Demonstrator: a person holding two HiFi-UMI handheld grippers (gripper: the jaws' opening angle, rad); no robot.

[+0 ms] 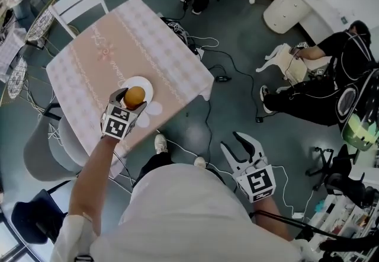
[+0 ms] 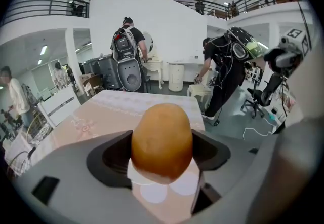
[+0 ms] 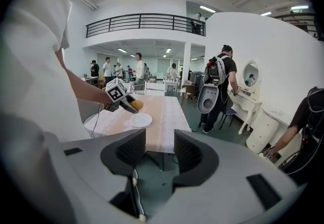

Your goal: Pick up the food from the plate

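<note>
Table (image 1: pixel 118 41) fills the upper left of the head view, a chair (image 1: pixel 80 1) beyond its top corner. A plate (image 1: pixel 148 89) lies near the table's lower edge. The food (image 1: pixel 134 96) sits between the left gripper (image 1: pixel 132 101) jaws, at the plate's lower-left side. The right gripper (image 1: pixel 230 139) hangs lower right, over the floor.

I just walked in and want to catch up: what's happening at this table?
A person works two handheld grippers. The left gripper is closed on a round orange-brown food, just above the white plate on the pink-clothed table. The right gripper hangs open and empty beside the person, off the table.
</note>
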